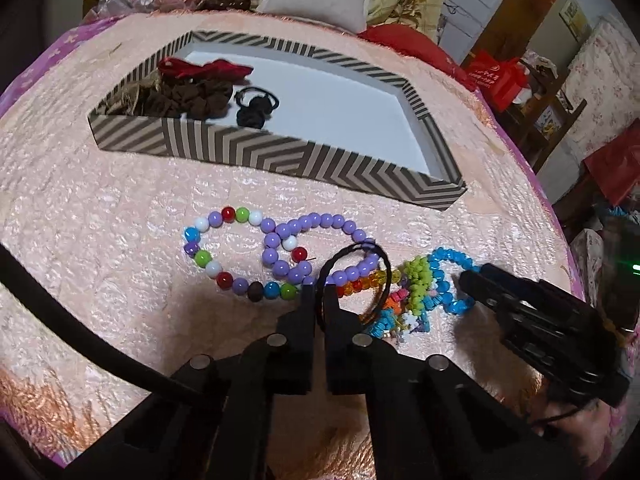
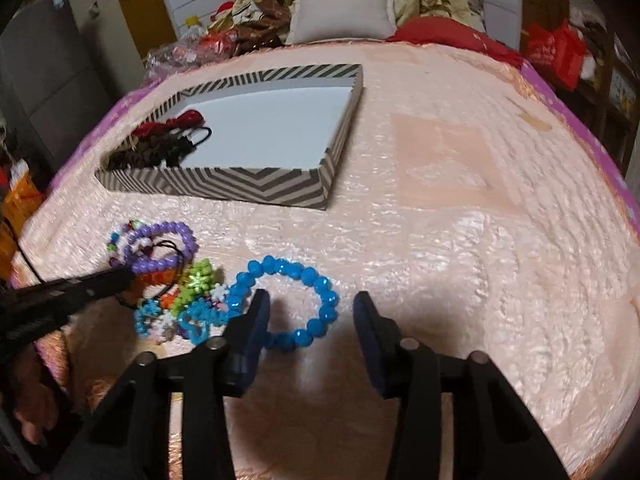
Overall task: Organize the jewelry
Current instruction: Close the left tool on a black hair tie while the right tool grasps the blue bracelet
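Note:
My left gripper (image 1: 319, 294) is shut on a thin black hair tie (image 1: 354, 276) and holds it just above the pile of bracelets. A purple bead bracelet (image 1: 316, 248), a multicolour bead bracelet (image 1: 228, 248) and small green and blue pieces (image 1: 416, 280) lie on the pink bedspread. My right gripper (image 2: 310, 304) is open over a blue bead bracelet (image 2: 296, 300), with the left finger at the bracelet's left side. The striped box (image 1: 280, 156) holds red and brown scrunchies (image 1: 192, 92) and a black hair tie (image 1: 254, 106) at its left end.
The box also shows in the right wrist view (image 2: 248, 188), far left. A white pillow (image 2: 344, 10) and red cloth (image 2: 440, 28) lie at the bed's far end. The right gripper's body (image 1: 536, 320) shows in the left wrist view.

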Available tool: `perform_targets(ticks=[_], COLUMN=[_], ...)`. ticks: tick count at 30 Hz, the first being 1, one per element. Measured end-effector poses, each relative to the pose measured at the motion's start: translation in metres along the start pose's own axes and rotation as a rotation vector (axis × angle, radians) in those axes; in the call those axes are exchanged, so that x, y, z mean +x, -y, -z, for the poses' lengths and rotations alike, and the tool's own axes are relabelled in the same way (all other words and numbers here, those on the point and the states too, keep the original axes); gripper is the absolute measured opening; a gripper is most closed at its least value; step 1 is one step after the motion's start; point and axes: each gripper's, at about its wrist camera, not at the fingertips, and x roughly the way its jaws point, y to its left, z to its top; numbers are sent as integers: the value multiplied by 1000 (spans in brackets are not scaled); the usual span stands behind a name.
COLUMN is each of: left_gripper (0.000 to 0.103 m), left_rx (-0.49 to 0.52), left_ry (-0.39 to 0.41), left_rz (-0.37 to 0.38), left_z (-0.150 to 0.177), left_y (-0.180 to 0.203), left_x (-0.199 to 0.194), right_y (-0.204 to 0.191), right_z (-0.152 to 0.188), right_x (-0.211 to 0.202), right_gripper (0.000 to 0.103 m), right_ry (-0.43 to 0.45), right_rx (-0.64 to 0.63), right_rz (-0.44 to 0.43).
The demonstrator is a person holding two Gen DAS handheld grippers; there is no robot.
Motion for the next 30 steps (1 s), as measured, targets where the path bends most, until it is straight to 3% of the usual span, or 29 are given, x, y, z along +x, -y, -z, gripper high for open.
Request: perform_targets(ticks=[5,12,30], left_gripper=[0,0,0], left_rx=[16,26,66], left_ry=[17,57,157], left_rz=[21,30,-54], left_z=[0,-7,-36], left_y=[-3,-7,-10], left_x=[-14,-39,-74], right_y=[0,4,-19], right_z=[-1,-11,-58], right_x=[1,-25,-76], right_gripper=[8,8,8], right_ry=[24,82,207], right_rx=[-20,2,-67], right_rz=[32,-24,-65])
